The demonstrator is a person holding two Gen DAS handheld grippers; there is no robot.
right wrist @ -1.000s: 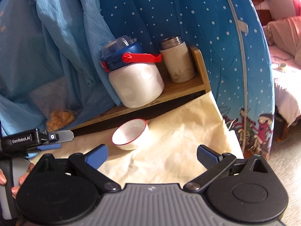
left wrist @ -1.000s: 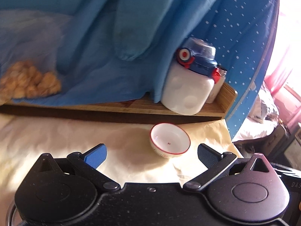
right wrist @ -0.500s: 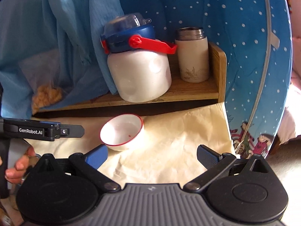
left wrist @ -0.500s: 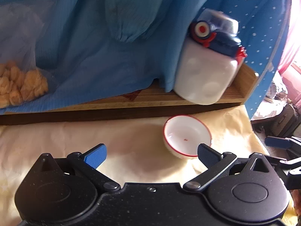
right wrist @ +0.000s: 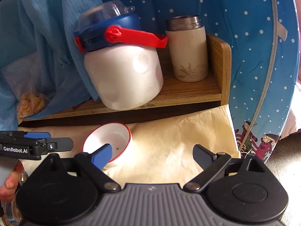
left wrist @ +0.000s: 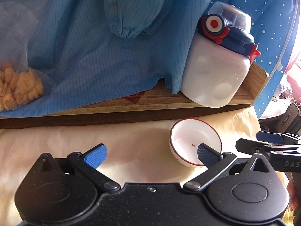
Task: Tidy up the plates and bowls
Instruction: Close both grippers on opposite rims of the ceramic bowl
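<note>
Both grippers flank the red-rimmed white bowl (right wrist: 111,139): left gripper (left wrist: 150,155) fingers wide, right gripper (right wrist: 152,154) fingers closing, nothing gripped.

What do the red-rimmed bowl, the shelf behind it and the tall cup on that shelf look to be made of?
Red-rimmed bowl: glossy white glazed ceramic or melamine; smooth sheen, cannot tell which. Shelf: wood or bamboo board, warm finish; visible straight grain and a paler edge. Tall cup: probably a cream-coated insulated flask with a bare steel neck; the rim looks brushed metallic, and the matte body carries a faint printed floral motif.
</note>
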